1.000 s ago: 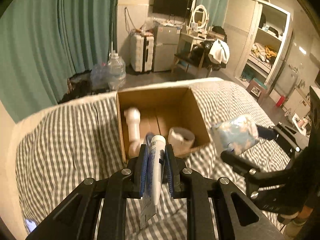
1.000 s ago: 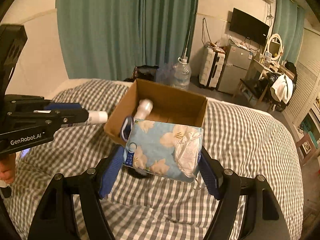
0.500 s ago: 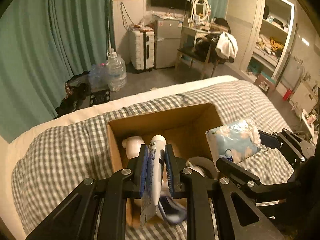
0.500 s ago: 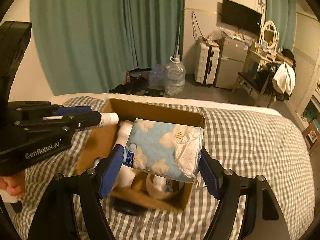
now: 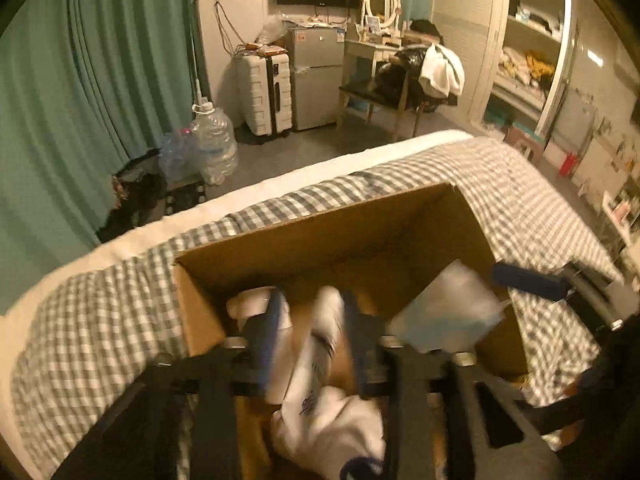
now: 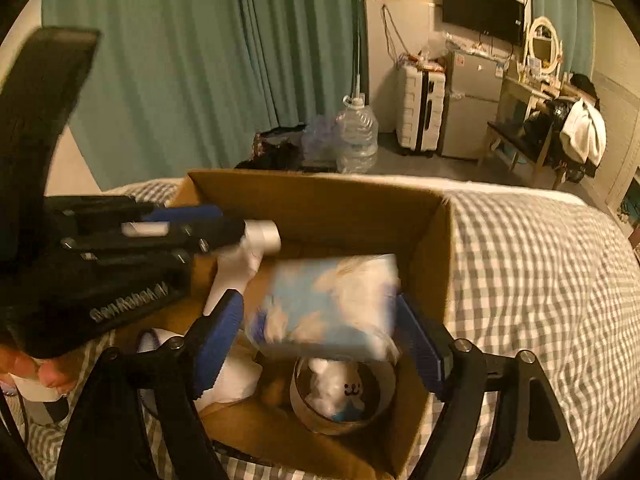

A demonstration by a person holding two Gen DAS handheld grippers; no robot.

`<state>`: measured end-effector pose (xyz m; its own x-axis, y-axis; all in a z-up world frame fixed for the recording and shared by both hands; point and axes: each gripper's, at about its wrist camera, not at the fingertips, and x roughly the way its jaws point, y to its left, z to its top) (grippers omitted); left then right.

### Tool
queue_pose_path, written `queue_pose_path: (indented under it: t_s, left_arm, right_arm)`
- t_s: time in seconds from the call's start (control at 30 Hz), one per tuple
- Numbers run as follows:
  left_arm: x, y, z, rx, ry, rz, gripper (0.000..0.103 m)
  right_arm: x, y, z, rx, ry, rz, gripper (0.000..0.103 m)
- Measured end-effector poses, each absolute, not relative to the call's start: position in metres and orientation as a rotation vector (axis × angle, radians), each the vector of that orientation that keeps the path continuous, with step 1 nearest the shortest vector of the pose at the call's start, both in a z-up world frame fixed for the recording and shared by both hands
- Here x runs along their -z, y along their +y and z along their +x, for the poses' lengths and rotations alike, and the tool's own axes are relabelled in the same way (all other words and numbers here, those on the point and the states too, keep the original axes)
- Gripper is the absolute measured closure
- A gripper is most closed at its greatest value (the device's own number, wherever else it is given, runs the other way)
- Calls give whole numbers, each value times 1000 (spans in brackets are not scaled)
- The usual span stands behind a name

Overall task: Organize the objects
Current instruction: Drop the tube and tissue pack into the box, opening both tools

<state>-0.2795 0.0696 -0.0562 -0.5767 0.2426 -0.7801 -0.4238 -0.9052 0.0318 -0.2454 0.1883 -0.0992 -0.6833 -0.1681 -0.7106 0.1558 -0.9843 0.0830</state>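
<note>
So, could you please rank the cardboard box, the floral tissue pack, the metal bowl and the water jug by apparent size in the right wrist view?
1. cardboard box
2. floral tissue pack
3. metal bowl and water jug: too alike to rank; the jug stands much farther away and the pack covers part of the bowl.
</note>
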Motion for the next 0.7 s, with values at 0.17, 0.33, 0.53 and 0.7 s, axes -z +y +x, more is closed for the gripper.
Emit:
queue_pose_path:
  t_s: [0.17,0.33,0.53,0.7]
  left_arm:
    - [26,57,-258,-2557,287,-1131,23]
    - [-14,39,-230,-2632,283,-1099,16]
    - [-63,11,-181,-2661,184,-962,4]
    - [-82,-6,-145,-2740,216,-919,0]
  right_arm:
    - [76,190,-228,2788,11,1138,17]
    - [44,188,-198,2818,12,1108,13]
    - [0,178,-159,2938,65,1034,5]
    - [-24,167,-127,2982,81,947,2]
